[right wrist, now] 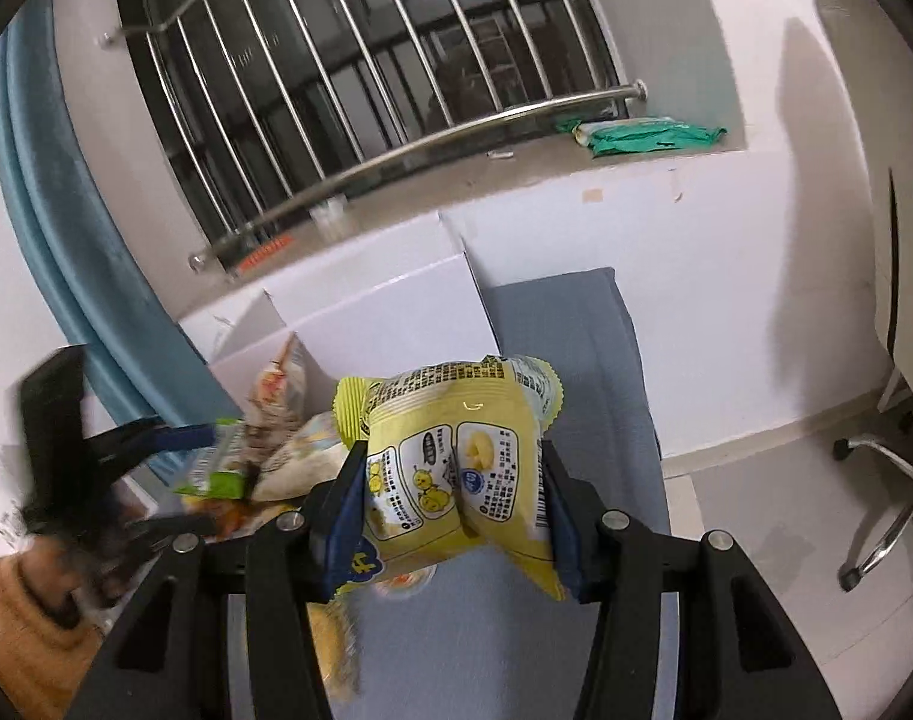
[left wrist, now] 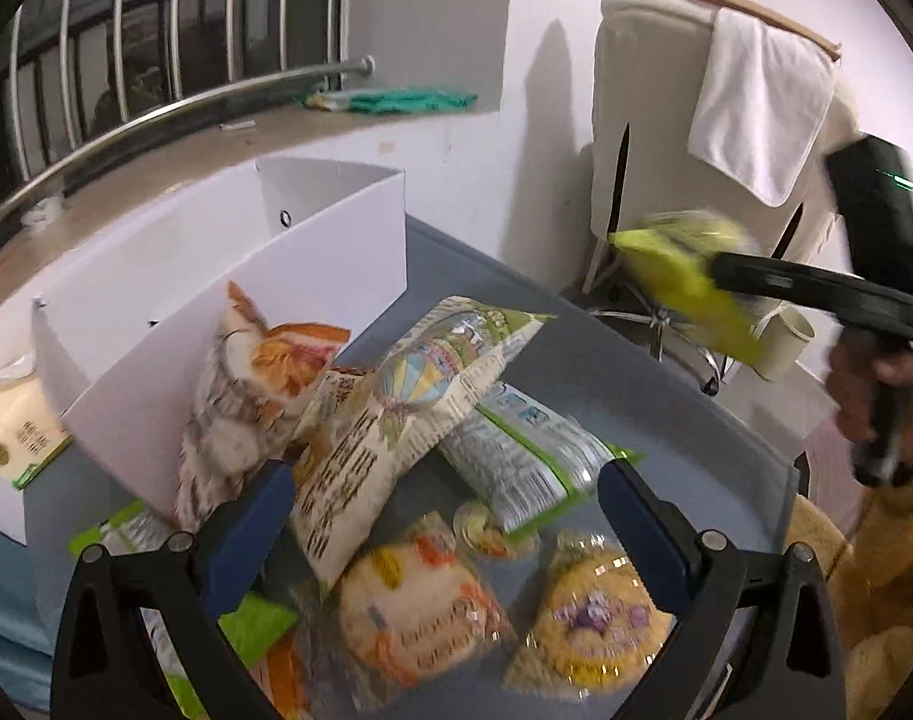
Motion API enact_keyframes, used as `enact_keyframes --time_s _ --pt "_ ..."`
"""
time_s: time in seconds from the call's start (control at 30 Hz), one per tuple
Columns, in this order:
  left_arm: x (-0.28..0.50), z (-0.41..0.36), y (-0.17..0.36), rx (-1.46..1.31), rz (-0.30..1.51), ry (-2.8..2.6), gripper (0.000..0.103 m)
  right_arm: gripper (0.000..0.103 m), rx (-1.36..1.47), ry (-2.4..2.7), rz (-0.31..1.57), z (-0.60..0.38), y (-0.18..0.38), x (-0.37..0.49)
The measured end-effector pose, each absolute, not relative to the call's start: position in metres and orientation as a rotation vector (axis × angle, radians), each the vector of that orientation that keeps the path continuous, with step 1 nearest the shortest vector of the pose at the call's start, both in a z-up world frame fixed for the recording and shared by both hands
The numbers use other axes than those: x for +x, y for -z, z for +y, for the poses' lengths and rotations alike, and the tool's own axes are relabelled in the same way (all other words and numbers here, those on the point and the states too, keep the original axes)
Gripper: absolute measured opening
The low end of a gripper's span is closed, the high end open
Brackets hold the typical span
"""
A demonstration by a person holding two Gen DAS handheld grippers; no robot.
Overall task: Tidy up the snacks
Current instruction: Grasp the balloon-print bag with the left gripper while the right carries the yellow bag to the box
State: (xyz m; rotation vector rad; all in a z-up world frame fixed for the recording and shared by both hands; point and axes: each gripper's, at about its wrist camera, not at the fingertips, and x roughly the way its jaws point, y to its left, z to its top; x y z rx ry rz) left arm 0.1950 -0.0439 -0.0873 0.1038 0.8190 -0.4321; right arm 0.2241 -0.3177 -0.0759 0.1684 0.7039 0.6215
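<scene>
Snacks lie heaped on the grey surface (left wrist: 666,372), piled against the white box (left wrist: 336,240) that stands at its far left corner. One has been taken from the heap: a yellow packet (right wrist: 456,468) is clamped between the pads of the right tool (right wrist: 450,516), held clear above the surface and squeezed in at its waist. The left tool (left wrist: 444,516) hangs over the pile with its pads spread apart and nothing between them; a long striped bag (left wrist: 396,414) and a round cake in clear wrap (left wrist: 414,606) lie just under it.

The step in hand looks like carrying the yellow packet to the box. To do it well, I would keep the squeeze steady, since the packet is puffed with air and could slip or burst if pressed harder. Bring it over the box's near wall, high enough to clear the cat-print bag (left wrist: 240,396) leaning there, then lower it and only then let go. The left tool should stay out of the right one's path until the packet is down.
</scene>
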Motion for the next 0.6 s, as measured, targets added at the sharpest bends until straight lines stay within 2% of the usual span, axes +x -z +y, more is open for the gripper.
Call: enact_keyframes --time_s 0.23,0.27,0.3,0.37,0.43,0.5,0.6 --pt "0.242 -0.067 0.11 0.165 0.929 0.406 0.101 0.057 0.184 -0.637 0.662 -0.334 0.067 0.191" --pt "0.25 -0.066 0.114 0.157 0.95 0.401 0.095 0.057 0.18 -0.638 0.66 -0.334 0.067 0.189" --pt "0.26 -0.065 0.12 0.143 0.983 0.4 0.084 0.057 0.173 -0.639 0.663 -0.333 0.068 0.188" --pt "0.271 -0.064 0.128 0.184 1.001 0.366 0.068 0.057 0.162 -0.632 0.669 -0.331 0.071 0.187" --pt "0.272 -0.066 0.132 0.205 1.011 0.377 0.061 0.057 0.162 -0.634 0.677 -0.333 0.072 0.186" --pt "0.266 -0.069 0.132 0.245 1.006 0.367 0.034 0.057 0.177 -0.639 0.684 -0.335 0.075 0.184" --pt "0.251 -0.067 0.127 0.243 0.981 0.382 0.03 0.057 0.182 -0.642 0.686 -0.335 0.076 0.183"
